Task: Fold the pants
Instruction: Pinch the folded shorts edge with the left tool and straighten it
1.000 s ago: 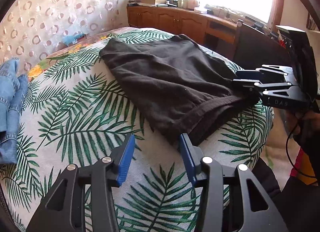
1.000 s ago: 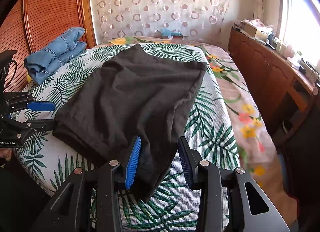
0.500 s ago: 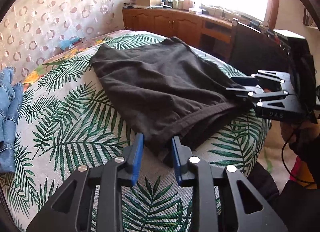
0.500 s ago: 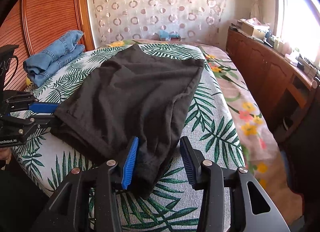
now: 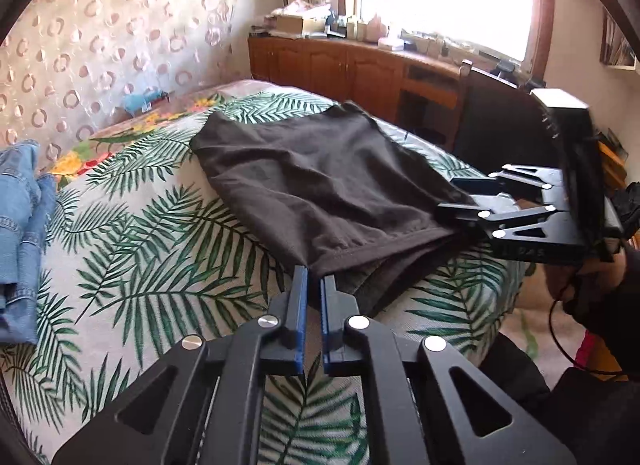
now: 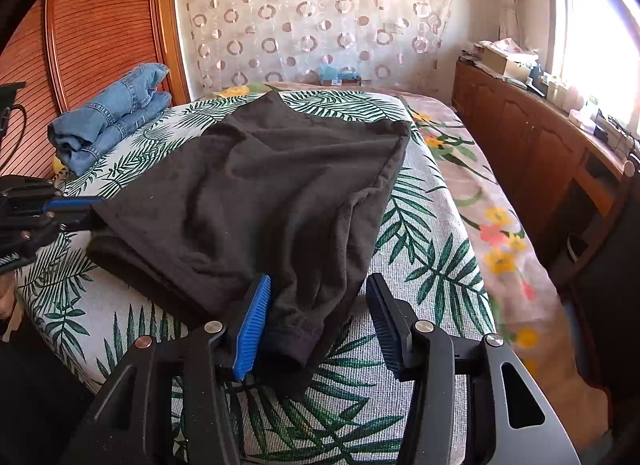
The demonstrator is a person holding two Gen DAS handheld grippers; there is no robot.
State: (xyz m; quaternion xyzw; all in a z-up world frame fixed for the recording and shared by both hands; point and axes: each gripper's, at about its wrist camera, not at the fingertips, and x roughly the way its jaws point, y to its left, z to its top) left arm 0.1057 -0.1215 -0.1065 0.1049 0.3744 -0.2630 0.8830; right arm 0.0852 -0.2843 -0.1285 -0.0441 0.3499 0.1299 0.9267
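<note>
The black pants (image 6: pixel 260 193) are a soft matt knit cloth, faintly fuzzy, with a stitched hem, lying on a coarser woven palm-leaf bedspread (image 5: pixel 132 265). Both the left gripper (image 5: pixel 314 279) and right gripper (image 6: pixel 318 297) are matt black plastic with shiny round metal rivets and ribbed blue pads (image 6: pixel 254 325). The folded jeans (image 6: pixel 112 117) are rough blue denim, the ribbed headboard (image 6: pixel 96 25) and cabinets (image 6: pixel 532 145) satin-varnished brown wood, and the ring-patterned curtain (image 6: pixel 312 21) thin sheer fabric.

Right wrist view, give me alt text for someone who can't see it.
The right tool is open around the near corner of black pants spread on a palm-leaf bedspread. The left tool pinches their other near corner; folded jeans lie behind.
</note>
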